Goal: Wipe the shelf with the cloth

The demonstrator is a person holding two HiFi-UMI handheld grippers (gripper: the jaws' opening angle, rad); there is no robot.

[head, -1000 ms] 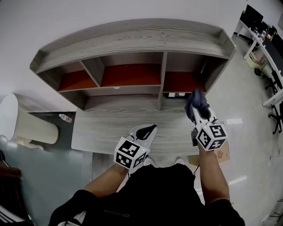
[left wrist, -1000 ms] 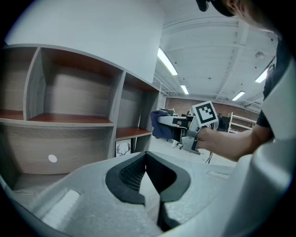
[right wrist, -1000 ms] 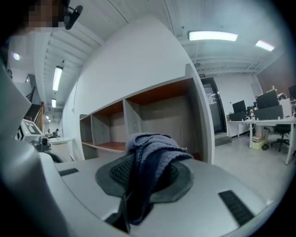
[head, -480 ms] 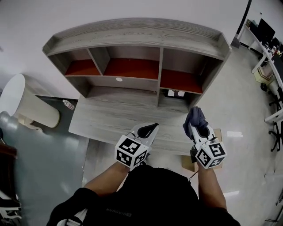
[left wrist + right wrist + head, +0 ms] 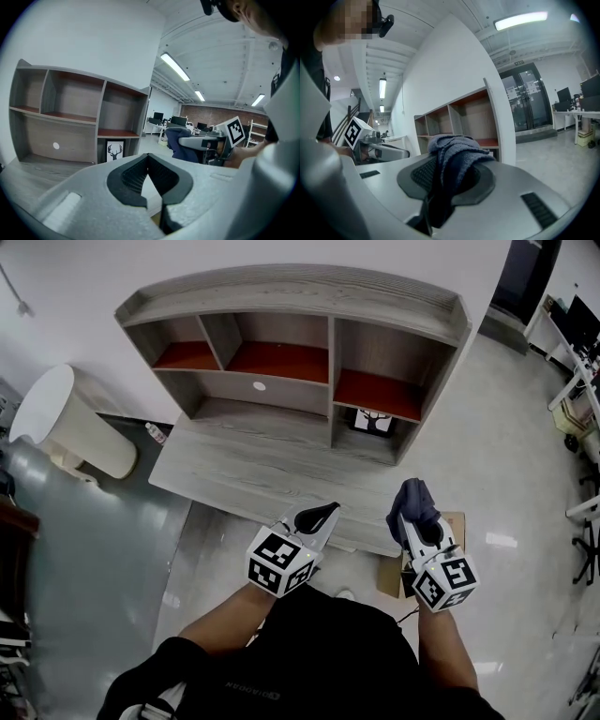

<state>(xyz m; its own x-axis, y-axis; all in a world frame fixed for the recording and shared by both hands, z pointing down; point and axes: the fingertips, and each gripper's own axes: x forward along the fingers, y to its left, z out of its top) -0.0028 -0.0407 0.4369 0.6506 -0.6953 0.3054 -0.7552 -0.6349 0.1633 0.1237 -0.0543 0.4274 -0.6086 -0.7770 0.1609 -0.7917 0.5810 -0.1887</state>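
1. Left gripper (image 5: 320, 516): jaws together with nothing between them, held low near the desk's front edge.
2. Right gripper (image 5: 413, 514): jaws clamped on the dark blue cloth (image 5: 411, 495), which bunches above the pads and touches no surface, off the desk's near right corner.
3. Desk top (image 5: 234, 474): bare grey wood between the grippers and the shelf.
4. Shelf (image 5: 300, 292): grey frame with red-brown boards, set against the wall. A deer picture (image 5: 375, 421) stands in the lower right opening. To wipe well, press the bunched cloth flat on one board and sweep lengthwise, keeping the hard jaw tips off the wood and picture.
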